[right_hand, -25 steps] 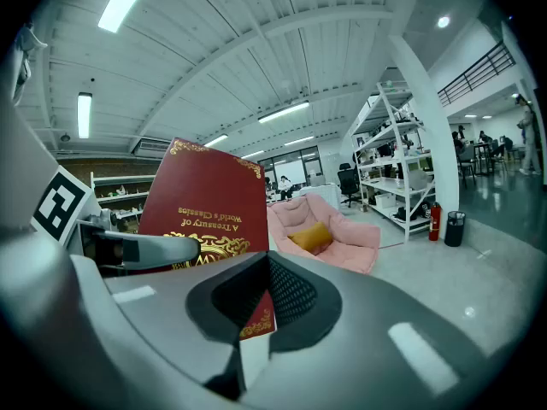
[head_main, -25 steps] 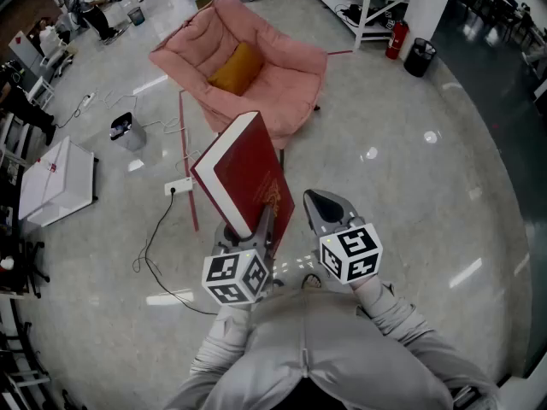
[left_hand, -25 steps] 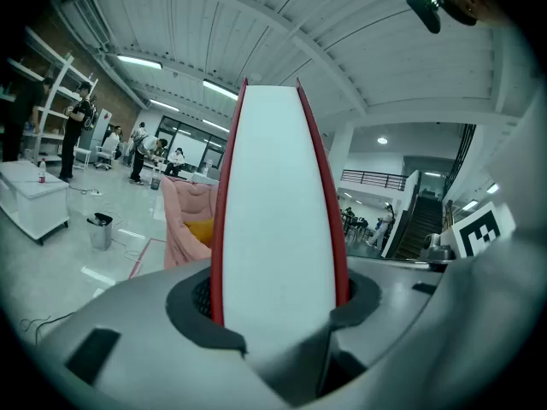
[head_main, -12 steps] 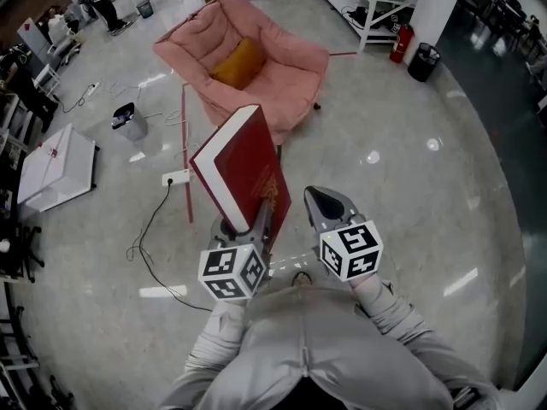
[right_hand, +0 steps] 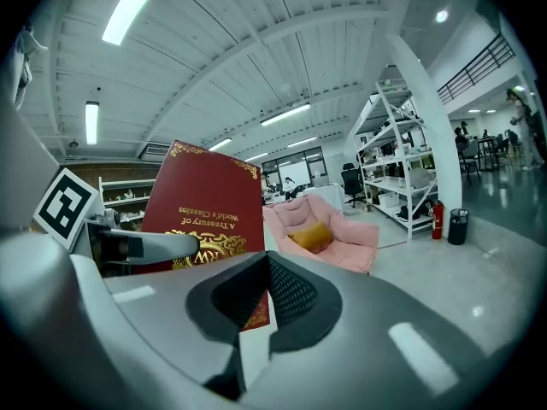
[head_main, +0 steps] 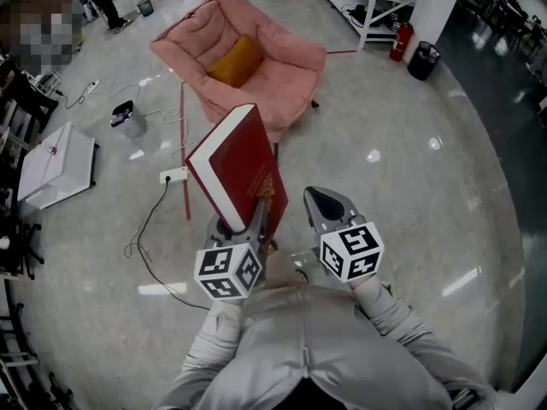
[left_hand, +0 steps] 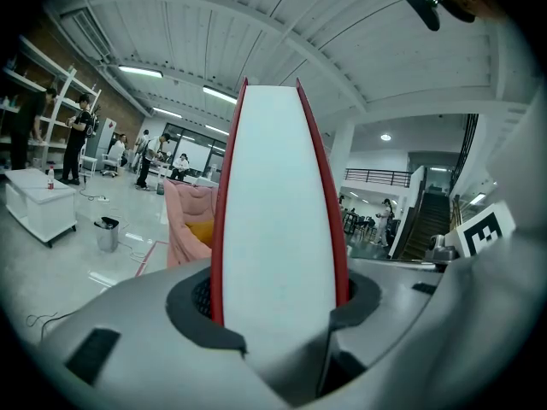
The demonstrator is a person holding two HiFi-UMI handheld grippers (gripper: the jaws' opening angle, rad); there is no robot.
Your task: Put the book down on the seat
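Note:
A thick red book (head_main: 242,171) with gold print stands upright, my left gripper (head_main: 244,225) shut on its lower edge; its white page block (left_hand: 278,212) fills the gap between the jaws in the left gripper view. The right gripper (head_main: 323,205) hovers just right of the book, jaws together and empty. From the right gripper (right_hand: 269,301), the book's cover (right_hand: 209,203) shows at left. The seat, a pink armchair (head_main: 273,75) with a yellow cushion (head_main: 235,62), stands on the floor ahead of both grippers, well apart from the book. The armchair (right_hand: 342,233) also shows in the right gripper view.
A red tape line (head_main: 182,143), a power strip with a black cable (head_main: 175,176) and a small bin (head_main: 128,120) lie left of the chair. A white box (head_main: 55,173) sits far left. White shelving (head_main: 376,2), a fire extinguisher (head_main: 397,39) and a black bin (head_main: 423,58) stand beyond.
Both grippers and the book have edged forward toward the armchair. The left grip on the book is unchanged.

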